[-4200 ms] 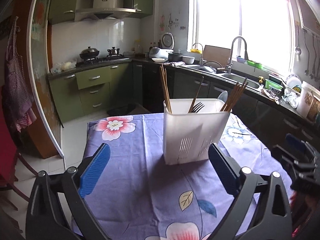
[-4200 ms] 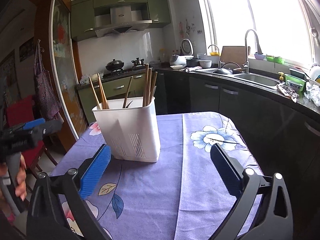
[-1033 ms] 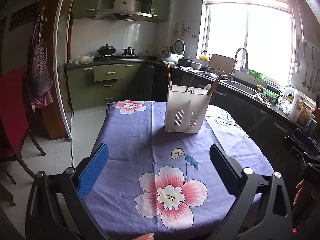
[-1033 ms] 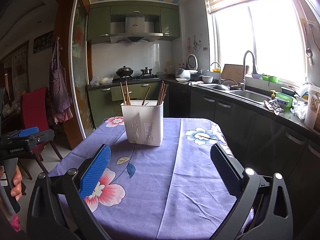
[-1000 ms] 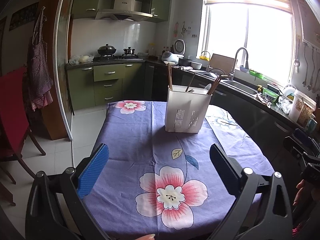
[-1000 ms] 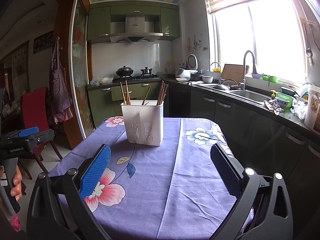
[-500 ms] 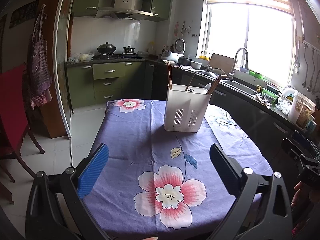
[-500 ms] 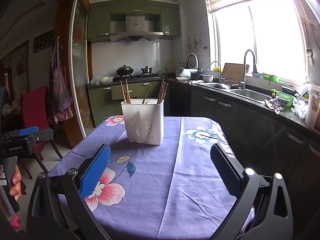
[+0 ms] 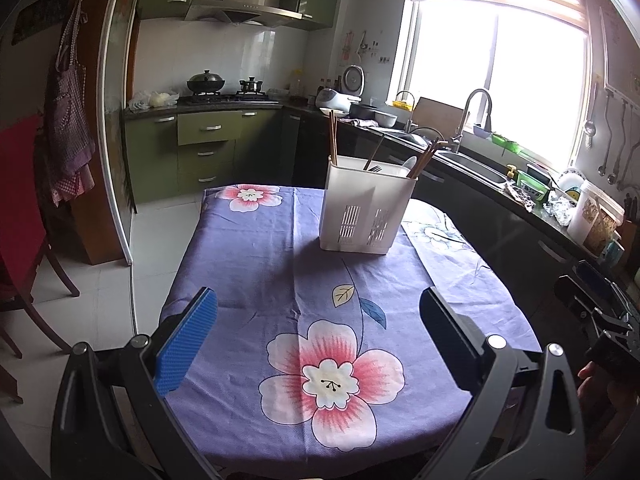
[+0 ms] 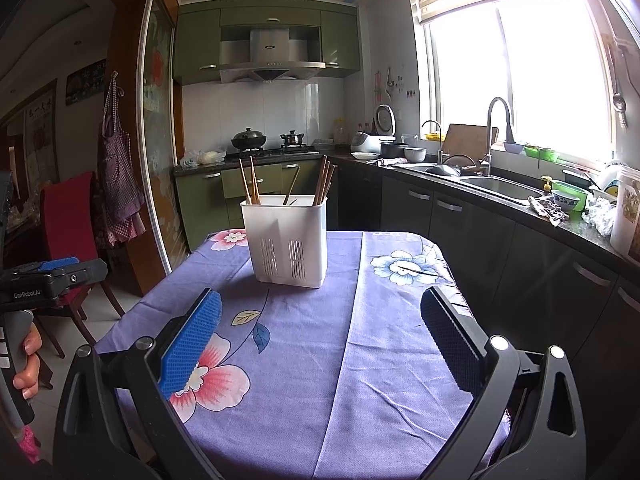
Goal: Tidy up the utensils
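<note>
tablecloth [image 9: 248,264] bare between both claws and utensil holder [image 9: 362,216]; chopsticks [image 10: 322,180] jut above rim

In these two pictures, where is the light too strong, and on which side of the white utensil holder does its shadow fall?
Left wrist view: the window is blown out to white; the utensil holder casts its shadow toward the camera and left on the tablecloth. Right wrist view: the window glares the same way, and the holder's shadow falls to its left; straight edges bow near the frame borders.
</note>
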`<state>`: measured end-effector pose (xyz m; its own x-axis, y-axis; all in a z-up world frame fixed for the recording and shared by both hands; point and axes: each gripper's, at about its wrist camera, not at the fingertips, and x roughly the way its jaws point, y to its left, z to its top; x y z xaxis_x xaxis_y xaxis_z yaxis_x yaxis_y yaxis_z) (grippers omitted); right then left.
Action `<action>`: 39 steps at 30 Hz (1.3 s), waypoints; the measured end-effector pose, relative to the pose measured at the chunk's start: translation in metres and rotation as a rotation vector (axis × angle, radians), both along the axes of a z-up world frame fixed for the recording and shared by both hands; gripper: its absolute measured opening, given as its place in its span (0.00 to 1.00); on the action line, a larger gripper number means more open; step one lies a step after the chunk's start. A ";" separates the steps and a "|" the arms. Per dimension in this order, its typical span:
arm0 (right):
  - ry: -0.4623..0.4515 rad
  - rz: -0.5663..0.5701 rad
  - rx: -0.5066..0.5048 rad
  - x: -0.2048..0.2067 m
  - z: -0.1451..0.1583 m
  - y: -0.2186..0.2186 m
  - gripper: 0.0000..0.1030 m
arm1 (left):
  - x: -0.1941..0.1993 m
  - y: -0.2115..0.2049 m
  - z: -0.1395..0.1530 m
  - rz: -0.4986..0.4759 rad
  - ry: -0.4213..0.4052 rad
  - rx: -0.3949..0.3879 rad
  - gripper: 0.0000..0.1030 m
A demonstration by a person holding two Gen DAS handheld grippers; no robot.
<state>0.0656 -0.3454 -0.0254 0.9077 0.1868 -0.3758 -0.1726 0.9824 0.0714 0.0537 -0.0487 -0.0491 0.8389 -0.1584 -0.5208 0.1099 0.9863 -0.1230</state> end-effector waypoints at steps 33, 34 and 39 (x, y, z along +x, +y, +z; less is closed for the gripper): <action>0.003 -0.006 0.006 0.002 -0.003 0.000 0.96 | -0.003 0.001 0.009 0.017 -0.071 0.030 0.93; 0.003 -0.007 0.007 0.003 -0.003 -0.001 0.96 | -0.003 0.000 0.009 0.022 -0.071 0.040 0.93; 0.004 -0.006 0.009 0.003 -0.003 -0.001 0.96 | -0.001 0.000 0.009 0.026 -0.058 0.043 0.93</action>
<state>0.0685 -0.3461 -0.0285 0.9072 0.1852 -0.3778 -0.1667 0.9826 0.0814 0.0524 -0.0488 -0.0397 0.8716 -0.1144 -0.4767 0.0896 0.9932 -0.0746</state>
